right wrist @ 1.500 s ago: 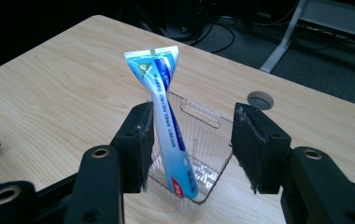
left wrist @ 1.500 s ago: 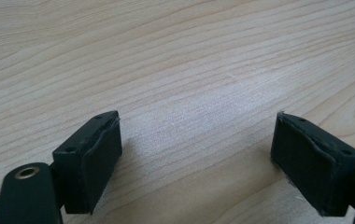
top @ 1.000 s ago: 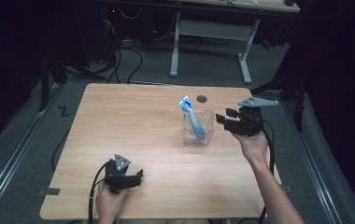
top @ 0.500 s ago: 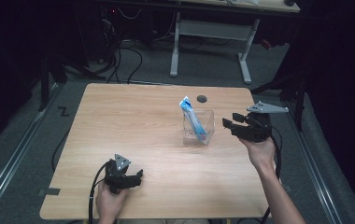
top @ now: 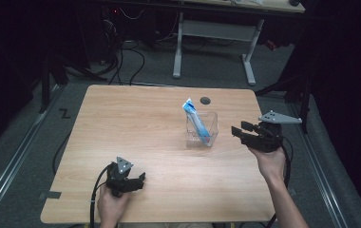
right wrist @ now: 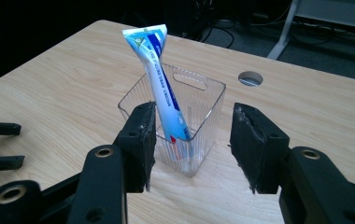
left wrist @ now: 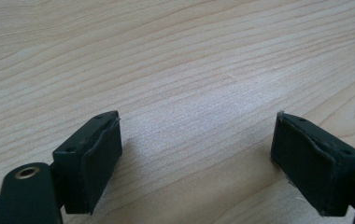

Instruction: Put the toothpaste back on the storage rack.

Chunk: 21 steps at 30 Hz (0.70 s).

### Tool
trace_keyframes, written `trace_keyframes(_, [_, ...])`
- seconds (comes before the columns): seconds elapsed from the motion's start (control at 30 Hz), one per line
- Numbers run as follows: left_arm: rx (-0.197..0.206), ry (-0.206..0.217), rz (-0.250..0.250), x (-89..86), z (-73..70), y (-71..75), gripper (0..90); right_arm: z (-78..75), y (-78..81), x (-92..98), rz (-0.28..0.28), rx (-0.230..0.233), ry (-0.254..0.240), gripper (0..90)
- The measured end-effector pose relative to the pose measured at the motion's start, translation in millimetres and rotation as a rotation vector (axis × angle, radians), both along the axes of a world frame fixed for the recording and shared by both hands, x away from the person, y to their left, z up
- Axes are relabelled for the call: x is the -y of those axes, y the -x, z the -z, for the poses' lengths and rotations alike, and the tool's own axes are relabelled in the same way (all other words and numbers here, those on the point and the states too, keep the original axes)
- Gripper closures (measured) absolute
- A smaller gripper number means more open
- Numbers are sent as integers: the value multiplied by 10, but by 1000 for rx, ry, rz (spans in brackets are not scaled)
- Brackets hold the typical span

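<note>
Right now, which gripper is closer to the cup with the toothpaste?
The right gripper: it points at the cup from beside it, while the left gripper sits far away near the table's front edge.

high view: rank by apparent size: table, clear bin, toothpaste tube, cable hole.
1. table
2. clear bin
3. toothpaste tube, close to the bin in length but much slimmer
4. cable hole, smallest

A light wooden table (top: 136,123) (round cable hole (top: 205,100) near its far edge) carries a clear ribbed container (top: 202,130) right of centre.
</note>
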State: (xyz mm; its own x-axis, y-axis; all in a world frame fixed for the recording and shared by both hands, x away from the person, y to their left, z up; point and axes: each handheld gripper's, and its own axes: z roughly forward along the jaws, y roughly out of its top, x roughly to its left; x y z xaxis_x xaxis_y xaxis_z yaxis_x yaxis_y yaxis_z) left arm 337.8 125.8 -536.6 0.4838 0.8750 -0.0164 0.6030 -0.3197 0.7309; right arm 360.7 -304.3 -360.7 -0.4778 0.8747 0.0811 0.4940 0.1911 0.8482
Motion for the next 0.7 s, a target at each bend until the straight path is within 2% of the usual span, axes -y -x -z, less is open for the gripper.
trace_keyframes(0.7, [0, 0, 0, 0, 0, 0, 167, 156, 118, 141, 21, -21, -24, 516])
